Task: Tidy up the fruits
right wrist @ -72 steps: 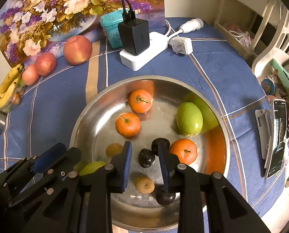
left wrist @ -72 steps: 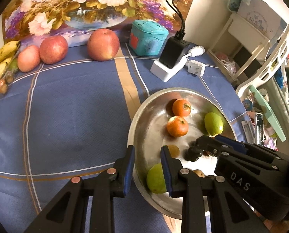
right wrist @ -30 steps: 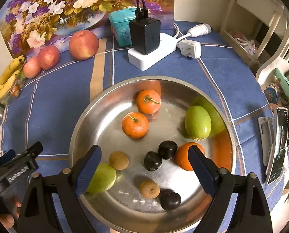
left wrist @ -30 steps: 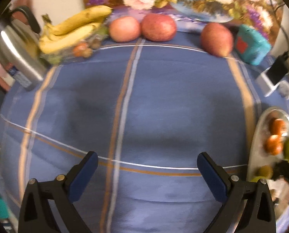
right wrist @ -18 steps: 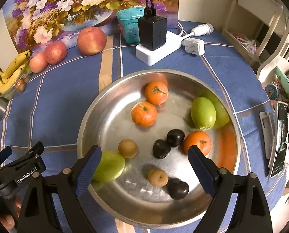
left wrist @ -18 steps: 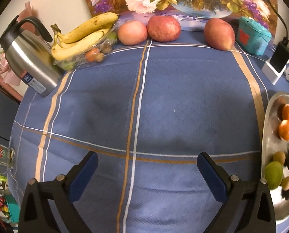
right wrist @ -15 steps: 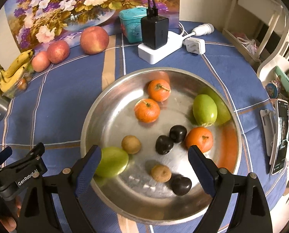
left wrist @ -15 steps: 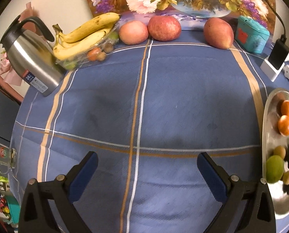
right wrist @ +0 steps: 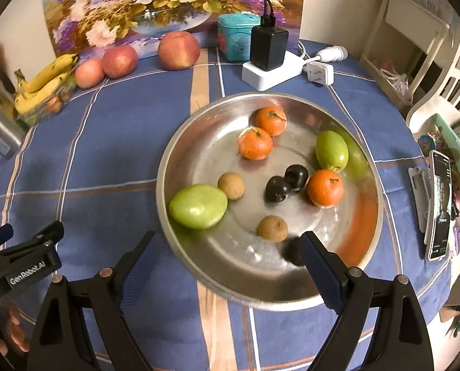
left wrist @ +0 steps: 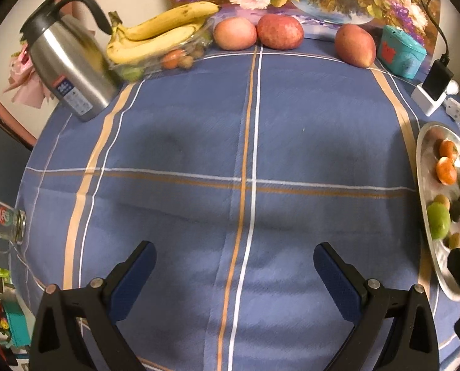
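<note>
A blue plaid cloth covers the round counter (left wrist: 174, 142), with a flower painting (right wrist: 143, 3) propped along its far edge. The largest thing on it is the steel bowl (right wrist: 196, 142), which sits toward the right side and holds the sorted fruit: three oranges (right wrist: 255, 143), two green mangoes (right wrist: 198, 206), two dark plums (right wrist: 277, 189) touching each other near the middle, and two small brown fruits (right wrist: 231, 185); a further dark fruit is half hidden behind a finger of the right gripper. A steel kettle (left wrist: 67, 61) stands at the far left, with a bunch of bananas (left wrist: 158, 35) on a clear tray just beside it. Three apples (left wrist: 280, 31) line the foot of the painting, two touching and one apart, near a teal tin (left wrist: 401, 51) and a white power strip (right wrist: 271, 72) carrying a black charger. The left gripper (left wrist: 234, 267) hovers over bare cloth, jaws spread wide and empty. The right gripper (right wrist: 226, 255) hangs over the bowl's near rim, jaws likewise wide apart, gripping nothing.
</note>
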The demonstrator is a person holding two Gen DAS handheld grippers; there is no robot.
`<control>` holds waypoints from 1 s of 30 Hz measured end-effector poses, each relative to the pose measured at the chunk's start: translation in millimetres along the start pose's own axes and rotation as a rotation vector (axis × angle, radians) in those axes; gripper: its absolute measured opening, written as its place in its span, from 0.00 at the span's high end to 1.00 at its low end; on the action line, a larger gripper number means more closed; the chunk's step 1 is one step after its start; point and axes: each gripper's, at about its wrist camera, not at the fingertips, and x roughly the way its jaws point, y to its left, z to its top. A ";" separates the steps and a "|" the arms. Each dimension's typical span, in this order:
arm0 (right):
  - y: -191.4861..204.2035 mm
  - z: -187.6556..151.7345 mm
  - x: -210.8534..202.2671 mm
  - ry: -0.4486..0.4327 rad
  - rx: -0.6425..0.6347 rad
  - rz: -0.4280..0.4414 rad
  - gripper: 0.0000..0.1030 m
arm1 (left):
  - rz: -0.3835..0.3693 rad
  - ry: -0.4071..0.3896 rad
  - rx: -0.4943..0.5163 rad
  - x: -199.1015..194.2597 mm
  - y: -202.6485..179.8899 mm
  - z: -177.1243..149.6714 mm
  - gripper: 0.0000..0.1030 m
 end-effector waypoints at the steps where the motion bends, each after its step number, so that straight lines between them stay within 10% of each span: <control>1: 1.5 -3.0 -1.0 0.001 -0.006 -0.003 0.12 | -0.007 -0.001 -0.004 -1.6 2.0 -2.5 0.00; 30: 7.4 -34.1 -47.0 -0.120 -0.034 -0.017 0.12 | -0.105 -0.204 -0.018 -68.0 31.6 -45.7 0.00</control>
